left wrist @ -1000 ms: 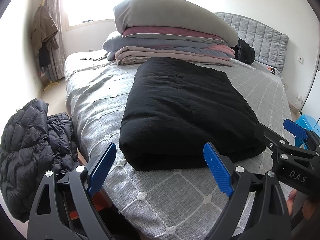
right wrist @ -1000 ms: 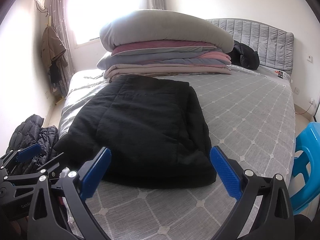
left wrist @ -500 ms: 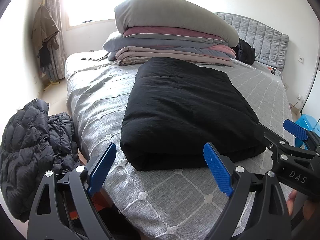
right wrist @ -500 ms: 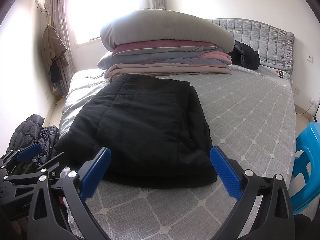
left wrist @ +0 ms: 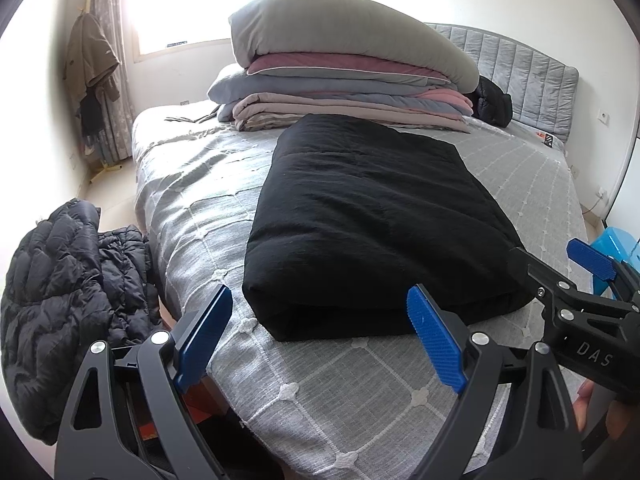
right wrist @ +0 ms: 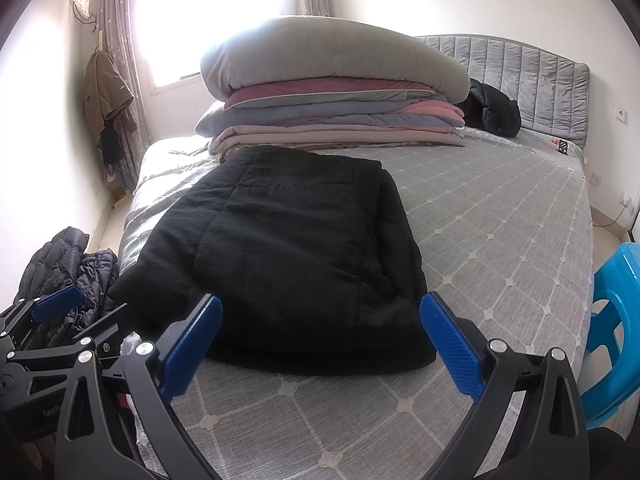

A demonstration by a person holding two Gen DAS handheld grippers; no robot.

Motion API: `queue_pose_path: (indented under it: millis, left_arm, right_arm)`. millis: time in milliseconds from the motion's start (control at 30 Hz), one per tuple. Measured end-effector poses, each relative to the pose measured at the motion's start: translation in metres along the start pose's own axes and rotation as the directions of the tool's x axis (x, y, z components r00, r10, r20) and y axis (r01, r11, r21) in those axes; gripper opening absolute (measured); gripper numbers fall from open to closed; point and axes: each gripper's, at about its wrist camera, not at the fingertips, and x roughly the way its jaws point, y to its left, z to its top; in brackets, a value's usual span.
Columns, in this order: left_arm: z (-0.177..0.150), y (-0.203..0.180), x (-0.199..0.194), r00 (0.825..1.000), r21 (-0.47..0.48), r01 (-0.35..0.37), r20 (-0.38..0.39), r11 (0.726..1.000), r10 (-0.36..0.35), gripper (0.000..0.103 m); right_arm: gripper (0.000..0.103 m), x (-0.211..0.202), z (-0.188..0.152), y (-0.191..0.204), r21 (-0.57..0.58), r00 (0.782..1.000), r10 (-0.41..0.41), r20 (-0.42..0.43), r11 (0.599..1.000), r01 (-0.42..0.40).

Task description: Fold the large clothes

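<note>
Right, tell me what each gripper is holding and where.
Nothing. The left gripper and right gripper are both open, short of the folded black garment.

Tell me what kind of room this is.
A home bedroom, most likely: a bed with a padded grey headboard, a stack of folded bedding on it, and a jacket hanging by the curtained window.

A bedroom in someone's home. A wide bed (right wrist: 500,216) with a grey quilted spread fills most of the room, with a padded grey headboard (right wrist: 532,76) against the white wall. Folded quilts (right wrist: 332,96) are stacked high near the head. Curtains (right wrist: 116,32) frame a bright window (right wrist: 208,12), a coat (right wrist: 106,96) hangs in the corner, and a blue plastic stool (right wrist: 616,320) stands beside the bed.
</note>
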Motion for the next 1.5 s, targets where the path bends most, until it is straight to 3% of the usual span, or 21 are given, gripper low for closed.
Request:
queue_pose_path:
  millis: [833,1033,1200,1267,1367,1500]
  left_arm:
    - [0.001,0.0,-0.002,1.0,0.0,-0.006,-0.002,1.0,0.006,0.087]
    - [0.001,-0.002,0.002,0.998,-0.003,0.046,-0.033,0.999,-0.046,0.087]
    - [0.002,-0.004,0.001,0.996,-0.002,0.09,-0.011,0.996,-0.09,0.092]
    - [0.001,-0.008,0.0,0.998,0.017,0.067,0.0,0.998,-0.067,0.092]
    - [0.001,-0.017,0.002,1.0,0.064,-0.025,-0.007,0.998,0.026,0.093]
    - [0.0,-0.029,0.003,0.991,0.112,-0.123,-0.03,0.986,0.127,0.093]
  right_arm:
    - [0.096,0.0,-0.001,0.001,0.002,1.0,0.002,-0.002,1.0,-0.002]
    - [0.096,0.0,0.001,-0.008,0.01,1.0,0.014,0.0,1.0,-0.014]
    - [0.096,-0.002,0.003,-0.016,0.019,1.0,0.026,0.009,0.999,-0.026]
    - [0.096,-0.002,0.002,-0.019,0.027,1.0,0.03,0.01,0.999,-0.03]
    - [0.096,-0.002,0.0,-0.023,0.04,0.999,0.041,0.012,0.998,-0.041]
    - [0.096,-0.006,-0.003,-0.029,0.045,0.998,0.05,0.023,0.998,-0.051]
